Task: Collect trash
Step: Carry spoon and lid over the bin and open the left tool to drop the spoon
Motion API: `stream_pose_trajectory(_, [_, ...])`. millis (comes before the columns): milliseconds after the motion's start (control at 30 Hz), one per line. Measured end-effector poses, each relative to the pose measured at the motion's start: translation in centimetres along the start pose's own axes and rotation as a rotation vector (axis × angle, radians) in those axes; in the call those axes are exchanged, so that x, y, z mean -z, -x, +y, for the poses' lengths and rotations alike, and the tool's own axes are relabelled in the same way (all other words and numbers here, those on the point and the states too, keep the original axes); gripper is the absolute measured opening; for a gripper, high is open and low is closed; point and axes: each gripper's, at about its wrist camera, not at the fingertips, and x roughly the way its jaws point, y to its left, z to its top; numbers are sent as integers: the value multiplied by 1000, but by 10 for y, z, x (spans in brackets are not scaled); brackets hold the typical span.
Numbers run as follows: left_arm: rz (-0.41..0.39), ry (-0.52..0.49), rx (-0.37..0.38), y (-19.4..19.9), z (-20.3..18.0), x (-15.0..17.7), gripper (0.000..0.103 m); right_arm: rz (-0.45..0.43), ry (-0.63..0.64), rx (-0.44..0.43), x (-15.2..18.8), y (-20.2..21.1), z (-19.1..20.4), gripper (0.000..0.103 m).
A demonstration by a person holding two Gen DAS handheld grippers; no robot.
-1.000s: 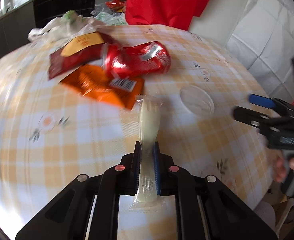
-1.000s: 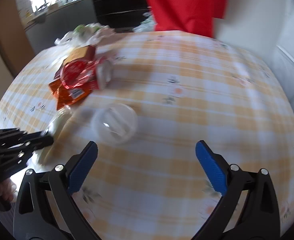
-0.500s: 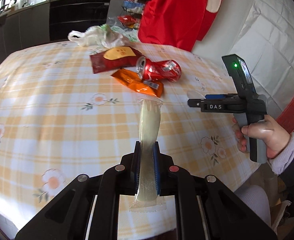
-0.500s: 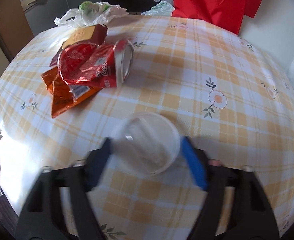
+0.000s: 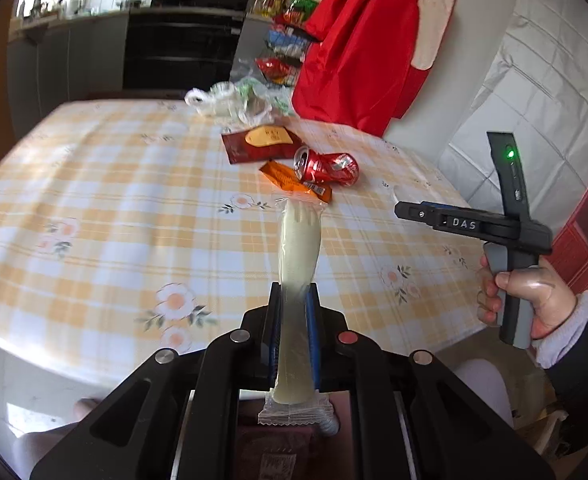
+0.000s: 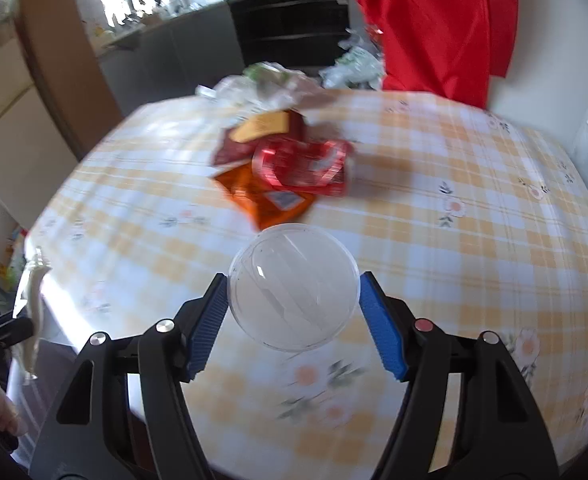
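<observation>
The left gripper (image 5: 293,312) squeezes a wrapped plastic fork (image 5: 298,248) tight, above the worktop (image 5: 114,208) edge. The right gripper (image 6: 294,292) fingers (image 6: 210,316) hold a clear lid (image 6: 294,286) between them, near the red can (image 6: 302,164) and wrappers (image 6: 266,196).

Right wrist view: crushed can (image 6: 302,168) and wrappers (image 6: 266,196) motion-blurred, labels unreadable. Left wrist view: clear lid hidden behind right gripper (image 5: 426,214).
</observation>
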Motion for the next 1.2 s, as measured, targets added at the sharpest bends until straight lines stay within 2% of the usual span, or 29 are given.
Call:
stream_pose_trajectory(233, [-22,-4,-20,48,2,21,12,-109,6,-97,4,60,50,67])
stream_pose_trajectory(433, [-12,-6,-9,70,5,38,12,-152,36,-119,10,92,80,67])
stream_pose_trajectory(767, [39,-37,16,80,4,62,12,-169,47,-104,22,114,98,67])
stream_pose_trajectory(1200, [46,-9,24,81,16,65,12,-173,38,-114,31,121,100,67])
